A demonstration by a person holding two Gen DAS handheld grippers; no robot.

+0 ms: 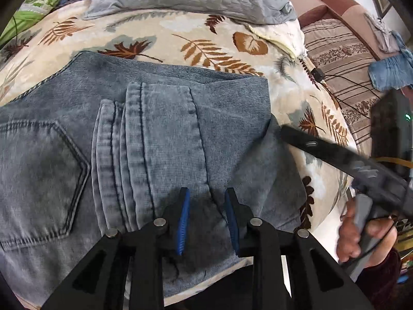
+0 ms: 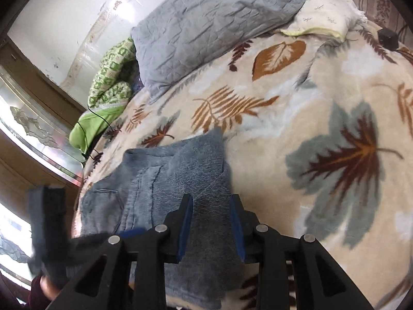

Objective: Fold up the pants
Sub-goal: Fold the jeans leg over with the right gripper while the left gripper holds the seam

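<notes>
On a bed covered by a cream blanket printed with brown and grey leaves [image 1: 160, 29], the faded blue denim pants [image 1: 155, 134] lie folded over themselves. Only the left wrist view shows their stitched back pocket [image 1: 38, 178] at far left, the stacked hems beside it, and, to the right, a hand [image 1: 361, 235] wrapped around the handle of the right gripper [image 2: 210, 226], whose black finger reaches to the denim's right edge. Beneath this camera the left gripper [image 1: 206, 221] hangs over the cloth, its blue-padded jaws parted with nothing pinched between them. The right wrist view alone shows a green patterned quilt [image 2: 111, 82] at left by a white wall, and the left tool as a dark blur in the lower left. Its own jaws stand apart above the denim's near corner, pressing on nothing. Both views show a wrinkled grey pillow [image 2: 214, 23] beyond the pants.
</notes>
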